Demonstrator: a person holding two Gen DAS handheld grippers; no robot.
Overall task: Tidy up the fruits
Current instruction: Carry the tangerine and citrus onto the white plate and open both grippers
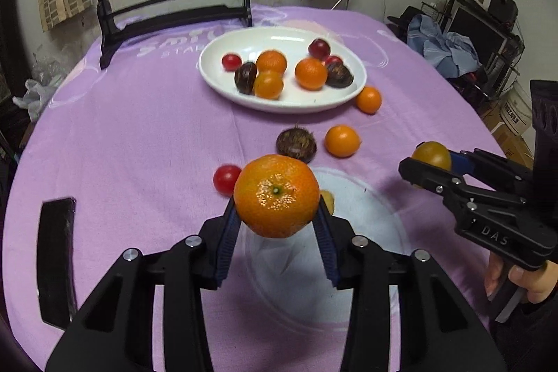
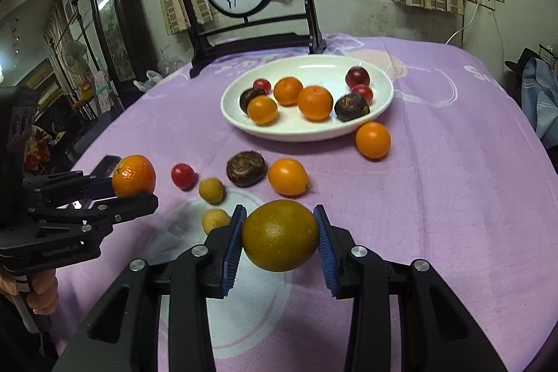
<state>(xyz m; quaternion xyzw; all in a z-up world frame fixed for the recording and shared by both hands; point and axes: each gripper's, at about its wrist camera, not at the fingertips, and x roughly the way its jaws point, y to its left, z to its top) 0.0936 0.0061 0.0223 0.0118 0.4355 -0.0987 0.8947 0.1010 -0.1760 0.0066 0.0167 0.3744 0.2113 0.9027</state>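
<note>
orange load: the left gripper (image 1: 277, 225) is clamped on a tangerine (image 1: 276, 196), stem facing the camera, held off the cloth (image 1: 139, 135) on the near side of the plate (image 1: 244, 96).
left grip: the blue pads (image 1: 228, 234) bite only the lower flanks of the round fruit; i judge it could squirt upward or roll out if the hand tilts or squeezes harder.
tomato: a red one (image 1: 226, 179) lies on the cloth just behind the tangerine, nearer the plate; a low carry could knock it rolling.
loose fruit: a dark chestnut-like one (image 1: 296, 143) and two small oranges (image 1: 342, 141) lie between the grippers and the plate, one orange (image 1: 368, 99) touching the plate's near right rim; a swing across them may scatter them toward the table edge.
plate: white, shallow, well beyond both grippers, already holding oranges, dark fruits and red ones; a drop from height could bounce fruit over the low rim or start the crowded pieces rolling.
yellow fruit: two small ones (image 2: 211, 190) sit near the right gripper, on its left, far from the plate, easy to brush.
right gripper (image 2: 280, 241): closed on a greenish-brown orange (image 2: 280, 235), held above the cloth on the near side of the plate.
both hands: loaded and side by side; heading for the plate together, i judge they might collide.
</note>
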